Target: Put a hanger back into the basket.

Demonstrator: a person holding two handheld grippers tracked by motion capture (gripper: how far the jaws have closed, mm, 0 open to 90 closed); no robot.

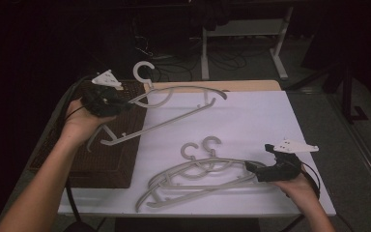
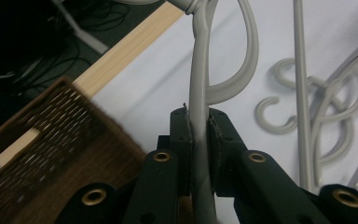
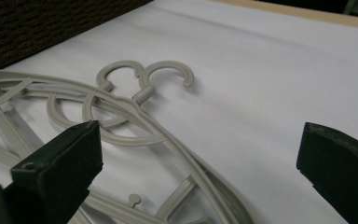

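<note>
**Left gripper lifts one hanger**

The left gripper [image 2: 199,128] clamps a grey plastic hanger [image 1: 174,108], held above the wicker basket [image 1: 101,164]. The right gripper [image 3: 198,158], jaws wide apart and gripping nothing, sits by two stacked hangers [image 1: 198,179] on the white table [image 1: 261,125].

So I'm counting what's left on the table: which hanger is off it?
The hanger clamped in the left gripper, raised beside the basket; the other hangers lie flat.
</note>
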